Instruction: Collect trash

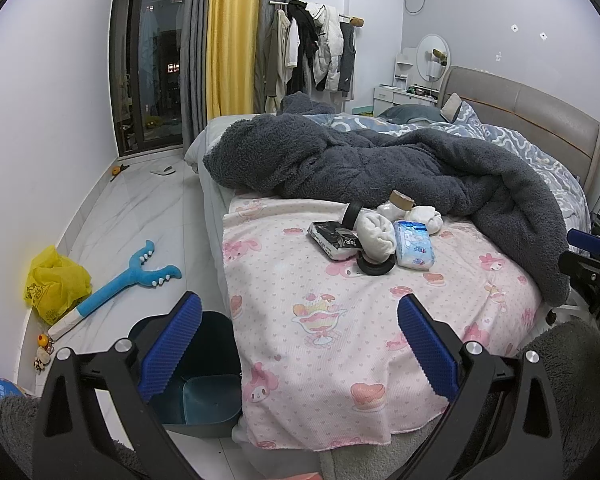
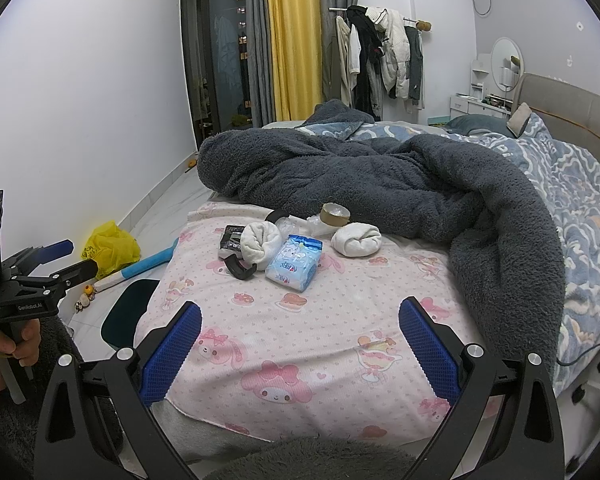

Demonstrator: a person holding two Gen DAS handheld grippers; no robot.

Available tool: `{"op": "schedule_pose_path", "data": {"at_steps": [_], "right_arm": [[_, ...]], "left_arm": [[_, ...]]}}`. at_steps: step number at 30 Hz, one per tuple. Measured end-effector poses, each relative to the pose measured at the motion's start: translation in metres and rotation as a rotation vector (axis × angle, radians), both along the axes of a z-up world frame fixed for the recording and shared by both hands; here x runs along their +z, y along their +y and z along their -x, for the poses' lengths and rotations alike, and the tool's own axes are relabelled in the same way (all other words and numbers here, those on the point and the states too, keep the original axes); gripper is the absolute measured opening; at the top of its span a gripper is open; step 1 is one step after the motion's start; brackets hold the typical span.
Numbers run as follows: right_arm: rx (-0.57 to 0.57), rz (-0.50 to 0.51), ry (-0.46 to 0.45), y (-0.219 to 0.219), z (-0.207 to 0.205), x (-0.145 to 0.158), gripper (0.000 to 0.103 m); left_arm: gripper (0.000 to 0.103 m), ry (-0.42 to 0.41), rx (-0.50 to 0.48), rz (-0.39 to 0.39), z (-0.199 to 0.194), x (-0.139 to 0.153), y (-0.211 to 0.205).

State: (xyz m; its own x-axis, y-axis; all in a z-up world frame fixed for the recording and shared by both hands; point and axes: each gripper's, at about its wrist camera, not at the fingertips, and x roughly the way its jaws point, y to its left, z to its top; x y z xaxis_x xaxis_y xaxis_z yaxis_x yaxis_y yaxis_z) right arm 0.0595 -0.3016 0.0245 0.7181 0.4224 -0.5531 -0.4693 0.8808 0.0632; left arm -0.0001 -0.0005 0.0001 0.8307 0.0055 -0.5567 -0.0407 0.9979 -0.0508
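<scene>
— Both grippers, left gripper (image 1: pixel 300 344) and right gripper (image 2: pixel 300 344), hang wide and empty over the bed's (image 2: pixel 300 360) near edge.
— Trash pile (image 2: pixel 288 244) sits mid-bed; the blue tissue pack (image 2: pixel 294 262) could slip aside under a hasty pinch.

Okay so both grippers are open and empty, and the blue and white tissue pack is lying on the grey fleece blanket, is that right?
Not quite. The blue and white tissue pack lies on the pink cartoon-print sheet, in front of the grey fleece blanket, as the right wrist view shows. The left gripper and right gripper are indeed open and empty.
</scene>
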Motion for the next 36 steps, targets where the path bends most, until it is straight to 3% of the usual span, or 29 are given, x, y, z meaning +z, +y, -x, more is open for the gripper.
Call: {"op": "schedule_pose_path", "data": {"at_steps": [28, 36], "right_arm": [[-0.001, -0.002, 0.0, 0.001, 0.0009, -0.0004, 0.1], [-0.023, 0.064, 0.018, -0.0014, -0.0033, 0.0004, 0.1]], "left_arm": [[0.1, 0.001, -0.003, -0.001, 0.0, 0.0002, -0.0003], [0.1, 0.013, -0.032, 0.001, 0.0004, -0.0023, -0.0045]]}}
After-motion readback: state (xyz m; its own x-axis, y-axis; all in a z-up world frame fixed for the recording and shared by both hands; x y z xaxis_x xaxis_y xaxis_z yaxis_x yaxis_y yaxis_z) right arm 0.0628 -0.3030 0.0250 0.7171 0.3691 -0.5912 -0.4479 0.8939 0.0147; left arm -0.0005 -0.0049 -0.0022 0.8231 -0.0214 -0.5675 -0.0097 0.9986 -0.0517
